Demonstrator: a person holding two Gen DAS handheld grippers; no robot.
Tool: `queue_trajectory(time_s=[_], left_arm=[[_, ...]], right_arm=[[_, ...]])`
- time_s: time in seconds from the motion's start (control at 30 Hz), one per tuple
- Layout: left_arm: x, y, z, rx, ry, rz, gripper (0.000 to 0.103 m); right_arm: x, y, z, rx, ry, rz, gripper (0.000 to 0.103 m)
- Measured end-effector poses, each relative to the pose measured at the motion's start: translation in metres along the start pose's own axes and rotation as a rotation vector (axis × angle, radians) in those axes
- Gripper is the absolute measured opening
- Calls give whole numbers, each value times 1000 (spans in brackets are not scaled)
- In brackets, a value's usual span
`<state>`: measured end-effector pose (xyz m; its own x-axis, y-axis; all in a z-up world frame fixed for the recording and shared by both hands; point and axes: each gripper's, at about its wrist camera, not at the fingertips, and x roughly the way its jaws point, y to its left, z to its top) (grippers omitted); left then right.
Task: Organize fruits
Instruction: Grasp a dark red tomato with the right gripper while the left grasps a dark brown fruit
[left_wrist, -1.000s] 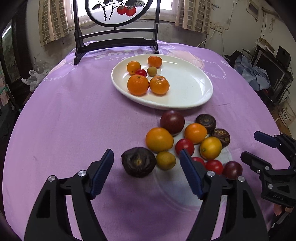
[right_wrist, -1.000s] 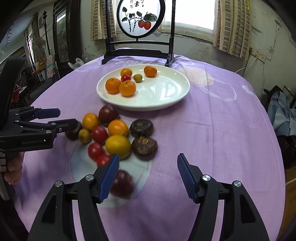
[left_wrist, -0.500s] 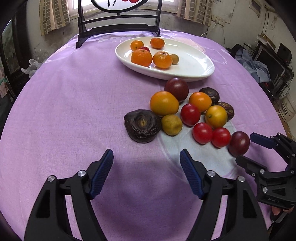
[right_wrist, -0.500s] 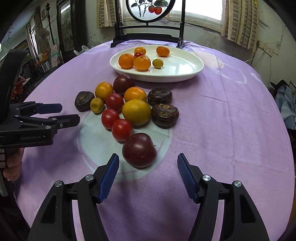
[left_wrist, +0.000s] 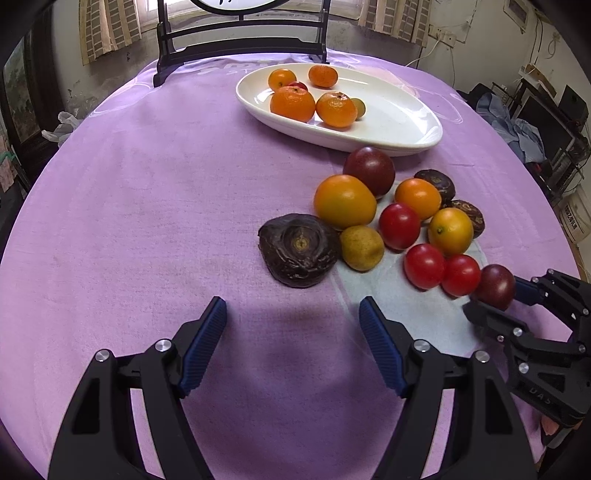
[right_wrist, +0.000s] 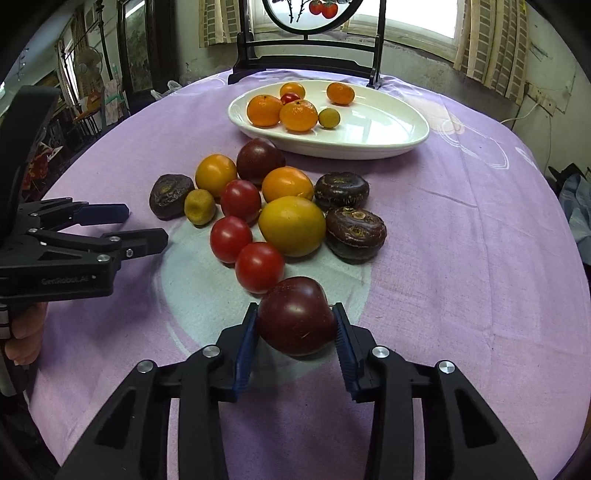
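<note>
Your right tool (right_wrist: 295, 326) had just been closing; its blue pads pinched the dark maroon round fruit (right_wrist: 296, 315) at the near end of the fruit cluster, low over the purple-clothed bench (right_wrist: 461, 236). Your left tool (left_wrist: 291, 347) stood spread with nothing between its pads, short of the wrinkled dark brown fruit (left_wrist: 298, 249). The white oval plate (right_wrist: 384, 125), beyond the cluster, held small oranges (right_wrist: 298, 115).

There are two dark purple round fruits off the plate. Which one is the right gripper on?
The right gripper has just closed on the near purple fruit, beside the red tomatoes. The other purple fruit sits untouched by the white plate.
</note>
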<state>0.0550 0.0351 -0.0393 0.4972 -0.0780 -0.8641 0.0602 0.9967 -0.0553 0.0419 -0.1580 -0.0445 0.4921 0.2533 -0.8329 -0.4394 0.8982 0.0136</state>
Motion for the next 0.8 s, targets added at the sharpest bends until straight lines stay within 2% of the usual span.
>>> queue_trajectory(time_s=[0.33, 0.43, 0.47, 0.5, 0.6, 0.8], left_arm=[[18, 0, 22, 40, -12, 56, 70], [20, -3, 27, 52, -39, 64, 61], [20, -4, 28, 57, -51, 66, 51], [20, -5, 28, 62, -58, 61, 45], [17, -6, 26, 62, -59, 63, 45], [-4, 2, 16, -5, -89, 16, 45]], right_arm=[[-7, -13, -6, 51, -9, 34, 40], [-8, -18, -6, 61, -14, 40, 40], [-8, -19, -6, 66, -14, 40, 40], [-8, -20, -6, 71, -13, 38, 40], [-8, -21, -5, 83, -5, 31, 40], [-16, -21, -5, 99, -13, 25, 40]])
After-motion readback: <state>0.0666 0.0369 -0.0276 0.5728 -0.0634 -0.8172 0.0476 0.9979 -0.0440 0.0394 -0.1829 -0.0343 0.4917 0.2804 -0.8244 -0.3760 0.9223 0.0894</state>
